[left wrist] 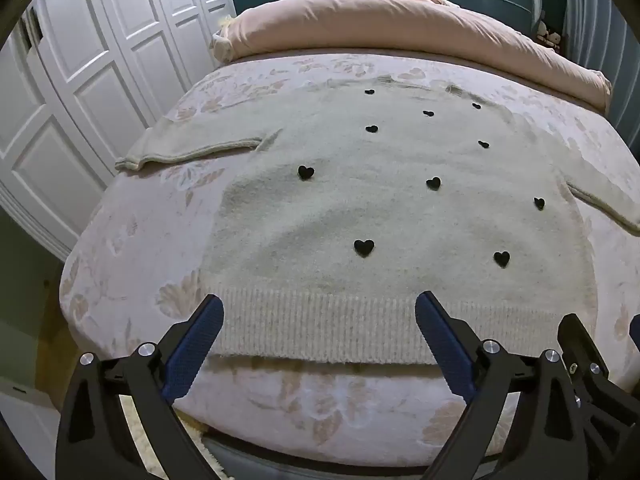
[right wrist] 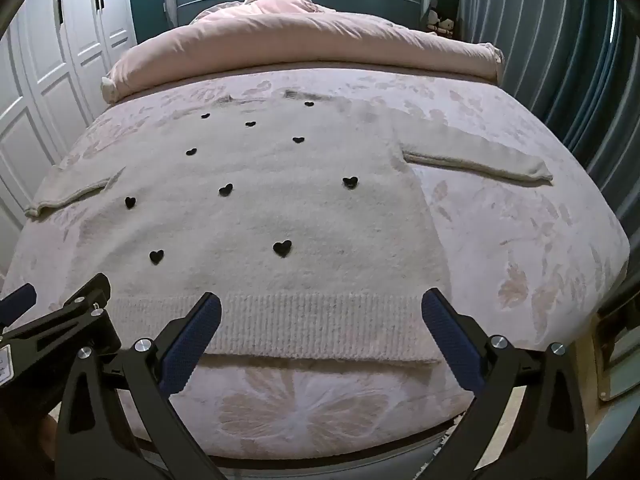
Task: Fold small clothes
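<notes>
Dim, cool, even indoor light; sharp centre, strong fisheye bending, dark corners.

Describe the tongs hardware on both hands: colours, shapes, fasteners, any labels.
Both alike: the left tongs and right tongs have black angular frames with triangular cutouts, dark blue textured pads on two tapered fingers, and round silver bolts. A white label shows on the left one's side. No cables visible.

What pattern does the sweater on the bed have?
Small black hearts on the cream sweater, clearest in the right wrist view.

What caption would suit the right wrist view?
Open right gripper poised above the ribbed hem of a cream sweater with black hearts, spread flat on a floral bed.
</notes>
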### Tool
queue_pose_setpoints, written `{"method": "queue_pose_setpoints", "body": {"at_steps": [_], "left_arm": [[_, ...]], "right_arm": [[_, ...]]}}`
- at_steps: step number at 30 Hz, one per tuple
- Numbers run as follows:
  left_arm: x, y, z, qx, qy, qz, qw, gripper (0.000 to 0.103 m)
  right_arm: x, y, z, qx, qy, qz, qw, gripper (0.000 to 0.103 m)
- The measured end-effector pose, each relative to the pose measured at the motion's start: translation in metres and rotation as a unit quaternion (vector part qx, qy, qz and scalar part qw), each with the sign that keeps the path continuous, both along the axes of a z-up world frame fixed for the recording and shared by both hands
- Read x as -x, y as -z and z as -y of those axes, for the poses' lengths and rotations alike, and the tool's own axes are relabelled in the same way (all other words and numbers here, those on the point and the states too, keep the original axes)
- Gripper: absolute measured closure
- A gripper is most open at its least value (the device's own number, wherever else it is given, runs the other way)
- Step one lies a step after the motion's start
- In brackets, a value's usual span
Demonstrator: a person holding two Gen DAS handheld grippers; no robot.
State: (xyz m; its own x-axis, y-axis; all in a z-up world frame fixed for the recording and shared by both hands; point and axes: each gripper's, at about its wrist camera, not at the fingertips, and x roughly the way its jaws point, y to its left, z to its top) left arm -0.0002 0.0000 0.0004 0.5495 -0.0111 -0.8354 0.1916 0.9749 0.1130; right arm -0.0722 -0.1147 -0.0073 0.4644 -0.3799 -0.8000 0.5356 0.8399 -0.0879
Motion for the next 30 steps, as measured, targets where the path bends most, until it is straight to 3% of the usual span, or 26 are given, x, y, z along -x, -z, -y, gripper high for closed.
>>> {"method": "queue_pose_setpoints", "body": {"at_steps": [30], "left_arm": [[0.004,0.006,-0.008,-0.005,-0.001,-0.001,1.0,0.011]], "right_arm": [[-0.003,0.005,-0.002,-0.003,-0.001,-0.011,1.0,0.005]]}}
